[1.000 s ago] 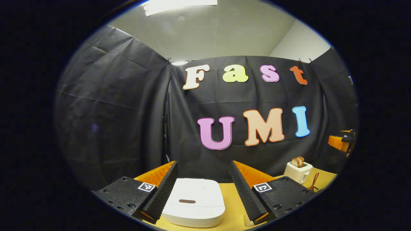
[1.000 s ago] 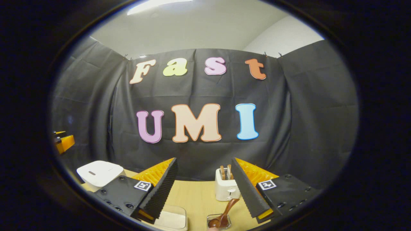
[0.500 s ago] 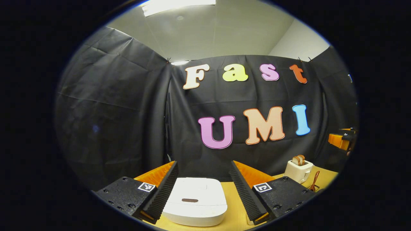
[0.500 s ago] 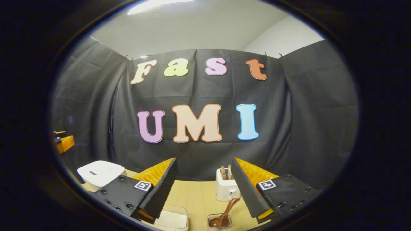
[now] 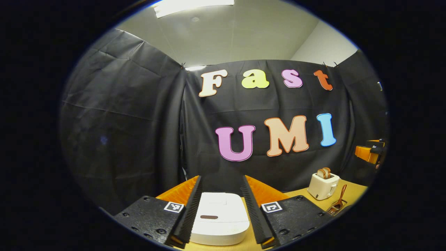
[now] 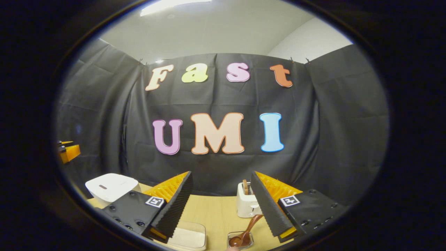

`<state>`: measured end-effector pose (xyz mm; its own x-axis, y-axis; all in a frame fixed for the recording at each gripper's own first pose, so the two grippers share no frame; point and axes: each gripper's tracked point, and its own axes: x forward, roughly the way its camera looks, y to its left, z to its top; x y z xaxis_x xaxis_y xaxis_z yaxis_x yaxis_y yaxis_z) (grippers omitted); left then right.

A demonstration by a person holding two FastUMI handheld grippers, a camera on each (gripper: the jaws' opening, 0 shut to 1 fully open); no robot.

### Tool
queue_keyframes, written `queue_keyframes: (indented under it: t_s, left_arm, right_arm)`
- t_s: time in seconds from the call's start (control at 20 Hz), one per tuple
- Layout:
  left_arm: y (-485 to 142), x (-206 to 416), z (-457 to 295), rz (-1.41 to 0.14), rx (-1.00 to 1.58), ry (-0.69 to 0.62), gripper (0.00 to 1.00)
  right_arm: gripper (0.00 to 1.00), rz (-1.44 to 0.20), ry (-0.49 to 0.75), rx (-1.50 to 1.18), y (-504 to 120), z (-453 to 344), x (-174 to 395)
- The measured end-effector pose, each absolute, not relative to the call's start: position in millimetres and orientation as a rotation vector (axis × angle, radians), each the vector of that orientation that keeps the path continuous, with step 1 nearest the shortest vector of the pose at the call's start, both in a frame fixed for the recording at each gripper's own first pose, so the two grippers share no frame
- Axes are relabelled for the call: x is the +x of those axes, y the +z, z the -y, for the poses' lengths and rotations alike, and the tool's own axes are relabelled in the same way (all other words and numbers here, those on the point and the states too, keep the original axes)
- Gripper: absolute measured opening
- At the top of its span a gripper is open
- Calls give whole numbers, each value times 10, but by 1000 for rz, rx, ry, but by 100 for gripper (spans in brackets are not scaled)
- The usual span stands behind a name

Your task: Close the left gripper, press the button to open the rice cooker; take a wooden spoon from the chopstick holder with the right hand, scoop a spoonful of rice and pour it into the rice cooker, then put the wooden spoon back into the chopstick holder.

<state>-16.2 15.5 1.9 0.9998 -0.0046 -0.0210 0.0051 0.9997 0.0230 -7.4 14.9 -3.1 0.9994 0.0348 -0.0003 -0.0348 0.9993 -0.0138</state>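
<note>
Left claw [image 5: 219,212] half-open, right claw [image 6: 221,205] wide open, both empty; rice cooker [image 5: 219,218] shows no legible writing.

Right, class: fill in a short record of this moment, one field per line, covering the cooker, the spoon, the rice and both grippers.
rice cooker: white, lid down, framed between the left gripper's fingers
left gripper: jaws partly closed, a gap left, holding nothing
wooden spoon: leaning in its clear holder, untouched
rice container: clear tub on the table
right gripper: open, empty, above the table
toaster: white, with bread, at the back
</note>
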Motion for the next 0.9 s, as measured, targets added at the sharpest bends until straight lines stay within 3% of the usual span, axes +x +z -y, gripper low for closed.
queue_keyframes:
  t_s: [0.15,0.25,0.3,0.45,0.9]
  left_arm:
    - [-35,-146,-196,-40,22,-6,30]
    - [-62,-117,-194,-48,19,-10,17]
    - [-83,-100,-228,-50,20,-3,19]
    - [-110,-40,-260,-57,9,-6,1]
    - [-624,206,-468,-162,-47,-26,0]
  right_arm:
    - [100,5,36,-11,-24,-178,-66]
    - [100,4,32,-11,-38,-190,-52]
    - [100,3,30,-10,-38,-195,-53]
    - [100,2,20,-12,-48,-196,-41]
    - [100,-5,-16,-33,-83,-214,-66]
